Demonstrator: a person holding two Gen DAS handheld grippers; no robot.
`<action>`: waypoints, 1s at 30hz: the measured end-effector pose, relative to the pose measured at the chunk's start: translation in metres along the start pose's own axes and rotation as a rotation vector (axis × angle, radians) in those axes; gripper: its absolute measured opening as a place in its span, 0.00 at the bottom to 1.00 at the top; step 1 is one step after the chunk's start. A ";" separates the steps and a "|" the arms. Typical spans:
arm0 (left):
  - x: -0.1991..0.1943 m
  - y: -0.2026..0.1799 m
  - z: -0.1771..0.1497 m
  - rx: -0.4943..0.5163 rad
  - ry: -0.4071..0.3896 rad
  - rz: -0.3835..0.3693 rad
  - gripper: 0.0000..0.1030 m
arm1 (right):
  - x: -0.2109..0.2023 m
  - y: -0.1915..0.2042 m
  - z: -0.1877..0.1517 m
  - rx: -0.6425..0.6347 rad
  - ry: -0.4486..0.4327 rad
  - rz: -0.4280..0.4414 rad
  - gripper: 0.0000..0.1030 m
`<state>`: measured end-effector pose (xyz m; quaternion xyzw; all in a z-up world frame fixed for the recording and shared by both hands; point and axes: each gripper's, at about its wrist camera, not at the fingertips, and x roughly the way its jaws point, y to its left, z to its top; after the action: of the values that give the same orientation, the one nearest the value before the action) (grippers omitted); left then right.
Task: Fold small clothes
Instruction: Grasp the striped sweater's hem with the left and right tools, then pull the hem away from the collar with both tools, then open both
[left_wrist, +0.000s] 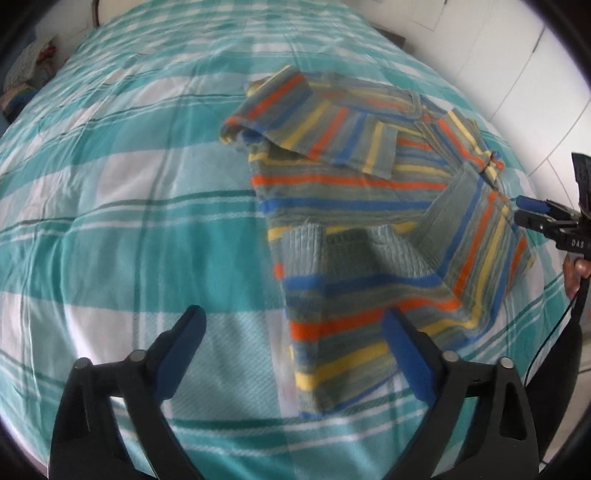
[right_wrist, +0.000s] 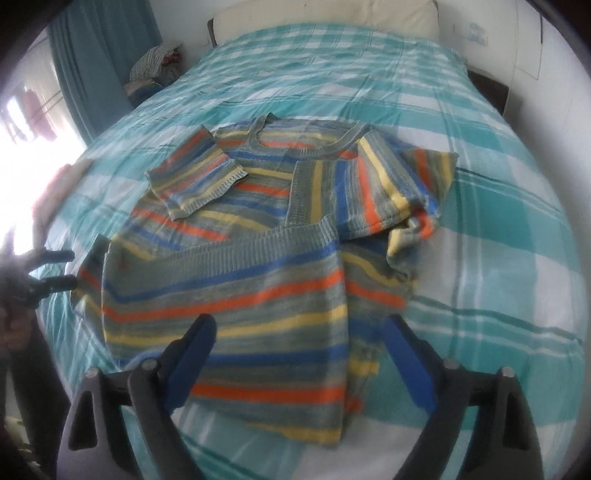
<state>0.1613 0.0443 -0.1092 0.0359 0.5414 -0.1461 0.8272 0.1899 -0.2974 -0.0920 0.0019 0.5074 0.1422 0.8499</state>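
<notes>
Grey sweater (right_wrist: 258, 288) (orange, blue, yellow stripes) on teal-white checked bedspread (right_wrist: 498, 258).

There was one striped sweater (right_wrist: 258, 280), one checked bedspread (right_wrist: 498, 258), two grippers, one pillow (right_wrist: 332, 18), one curtain (right_wrist: 99, 55), and one clothes heap (right_wrist: 155, 66)

A bed (right_wrist: 480, 155) under a teal-and-white checked cover fills the room; teal curtains (right_wrist: 96, 55) hang beside a bright window (right_wrist: 22, 110), with white walls (right_wrist: 554, 74) around.
</notes>
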 end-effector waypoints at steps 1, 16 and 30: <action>0.006 -0.003 0.004 0.016 0.017 0.018 0.69 | 0.011 0.001 0.008 -0.009 0.014 -0.003 0.76; -0.037 -0.006 -0.004 0.129 -0.119 -0.104 0.04 | -0.038 0.005 0.012 -0.092 -0.103 0.180 0.07; -0.090 0.016 -0.131 0.324 0.037 -0.130 0.17 | -0.135 0.004 -0.195 -0.238 0.100 0.045 0.10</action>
<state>0.0165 0.1061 -0.0833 0.1365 0.5269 -0.2839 0.7894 -0.0395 -0.3543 -0.0697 -0.0946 0.5284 0.2203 0.8144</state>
